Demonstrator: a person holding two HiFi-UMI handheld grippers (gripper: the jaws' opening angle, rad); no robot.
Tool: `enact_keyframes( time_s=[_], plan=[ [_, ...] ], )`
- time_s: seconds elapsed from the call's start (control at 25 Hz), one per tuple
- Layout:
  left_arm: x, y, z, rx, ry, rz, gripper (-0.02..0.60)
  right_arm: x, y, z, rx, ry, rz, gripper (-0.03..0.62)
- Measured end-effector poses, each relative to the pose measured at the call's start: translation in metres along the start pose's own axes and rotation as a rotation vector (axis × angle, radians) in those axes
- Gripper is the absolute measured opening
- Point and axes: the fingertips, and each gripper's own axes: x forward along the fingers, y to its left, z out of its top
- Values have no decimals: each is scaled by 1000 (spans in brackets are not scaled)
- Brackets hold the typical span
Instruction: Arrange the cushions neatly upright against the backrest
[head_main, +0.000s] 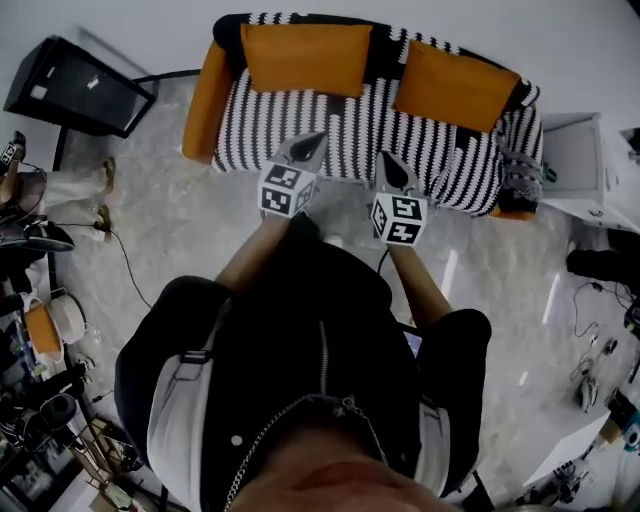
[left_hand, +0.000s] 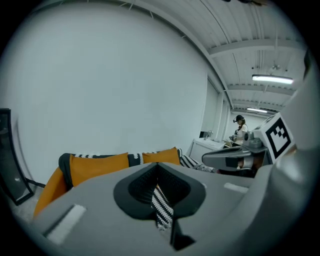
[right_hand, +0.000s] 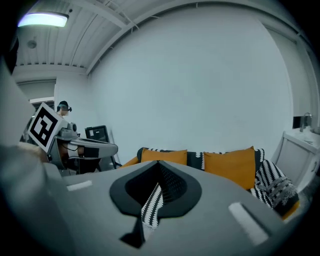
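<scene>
Left cushion (head_main: 305, 58): orange, stood upright against the backrest (head_main: 383, 48), upper centre of the head view.
Right cushion (head_main: 455, 85): orange, also upright against the backrest, upper right, apart from the first.
Sofa (head_main: 330, 125): black-and-white striped, across the top of the frame.
Left gripper (head_main: 310, 142): jaws pressed together, pinching nothing, at the seat's front edge.
Right gripper (head_main: 389, 162): jaws pressed together, empty, just right of the left one.

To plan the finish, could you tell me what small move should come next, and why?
Probably a light nudge with the right gripper to square the right cushion: it looks slightly askew, while the left cushion sits straight against the backrest. That gripper is shut and empty, clear of the sofa.
</scene>
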Motion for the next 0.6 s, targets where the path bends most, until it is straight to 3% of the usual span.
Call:
enact_keyframes(
  time_s=[0.2,0.6],
  plan=[
    [-6,-17,-5,30,21,-27,11,-8,21,1,-14,-7,51,2],
    [-7,-24,-5,46,20,-43,11,-14,15,4,7,-21,48,2]
  ],
)
